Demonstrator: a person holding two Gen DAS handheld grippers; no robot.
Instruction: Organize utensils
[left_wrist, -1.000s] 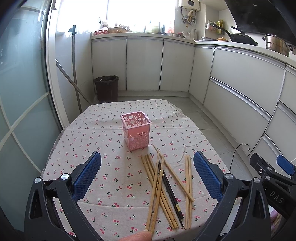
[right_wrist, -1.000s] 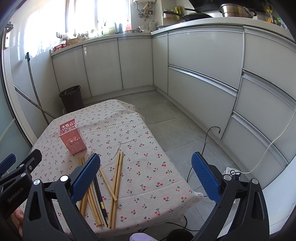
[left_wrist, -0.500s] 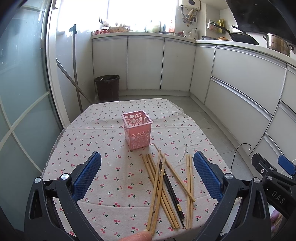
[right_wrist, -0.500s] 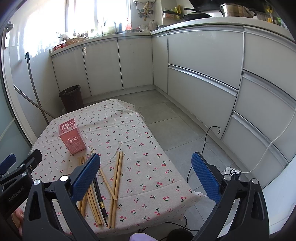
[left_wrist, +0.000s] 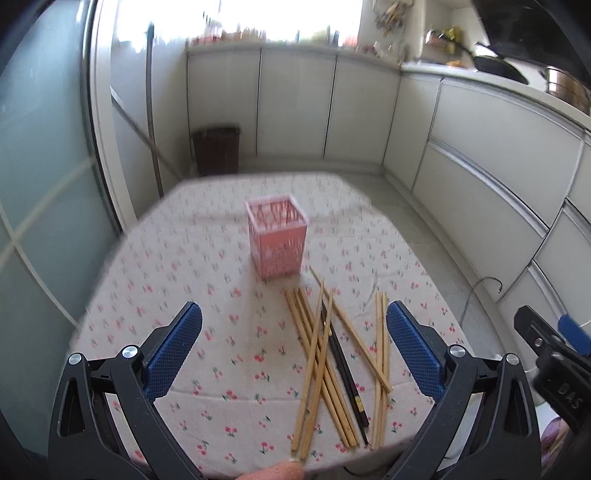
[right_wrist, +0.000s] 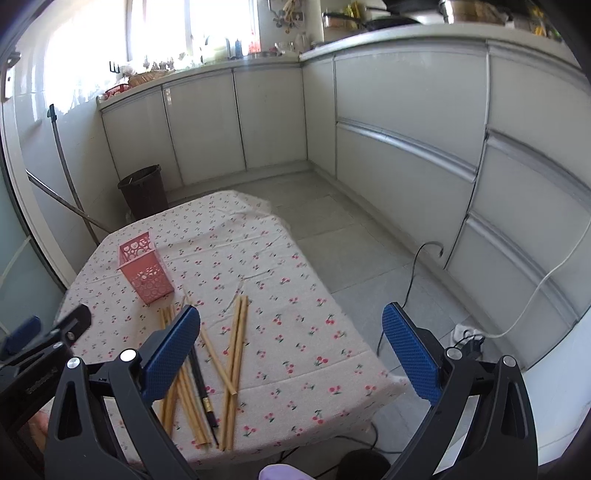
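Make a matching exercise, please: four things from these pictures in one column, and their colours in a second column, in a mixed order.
Things:
1. holder
2. odd chopstick
3. bin
4. gripper pads

Colours:
A. blue
B. pink
C. black
D. dark brown

Pairs: 1-B, 2-C, 3-D, 4-A

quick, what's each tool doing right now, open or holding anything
Left tool: open, holding nothing, above the chopsticks.
Right tool: open, holding nothing.
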